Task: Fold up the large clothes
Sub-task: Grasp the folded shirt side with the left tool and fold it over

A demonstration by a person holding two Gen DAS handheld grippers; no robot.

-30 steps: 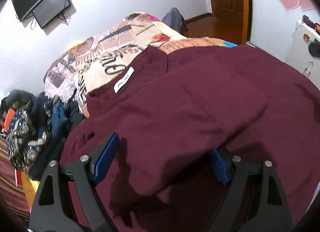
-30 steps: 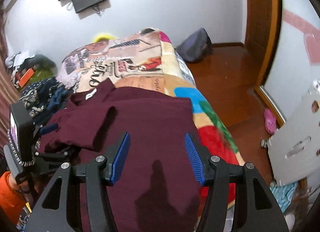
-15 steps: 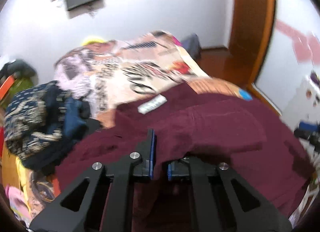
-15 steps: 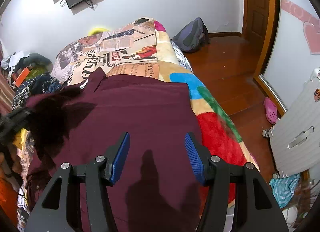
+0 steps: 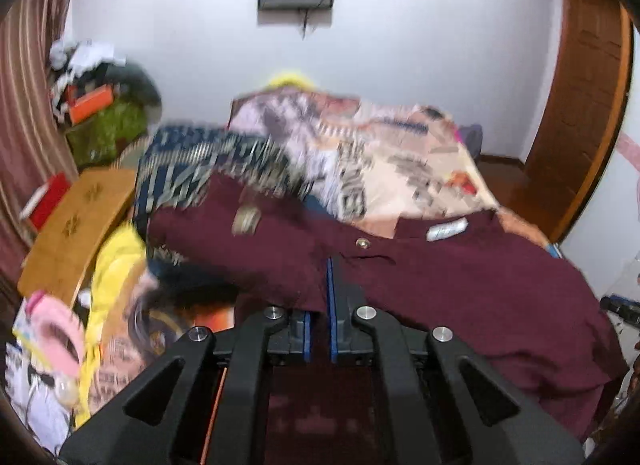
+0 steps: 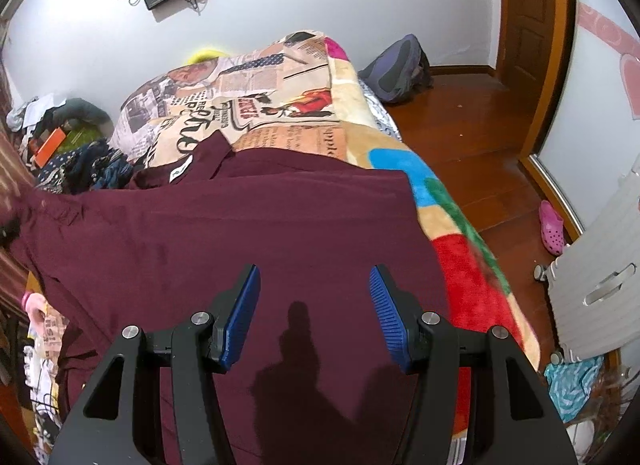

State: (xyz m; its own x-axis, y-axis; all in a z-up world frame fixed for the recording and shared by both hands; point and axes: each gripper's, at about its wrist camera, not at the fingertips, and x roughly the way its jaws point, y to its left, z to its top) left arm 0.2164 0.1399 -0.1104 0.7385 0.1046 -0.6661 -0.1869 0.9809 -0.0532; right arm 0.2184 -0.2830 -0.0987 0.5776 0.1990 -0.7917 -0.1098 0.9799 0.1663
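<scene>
Spread across the bed's printed newspaper-pattern blanket (image 6: 280, 105): a large maroon cloth shirt (image 6: 248, 225), collar and white neck label toward the pillow end, body lying mostly flat. Left tongs (image 5: 318, 297) clamped shut on a fold of that maroon cloth near its collar side, with the fabric pulled up and out from the pads; blurred in the left wrist view, so exactly which edge or sleeve is pinched cannot be told. Right tongs (image 6: 314, 317) hovering half open above the shirt's lower body, nothing between the blue pads, not touching the cloth. Step in hand, by judgement: drawing one side of the shirt out to straighten or fold it. Next move probably calls for carrying the gripped cloth over the body and laying it flat, with the right tongs pinning the shirt against bunching.
</scene>
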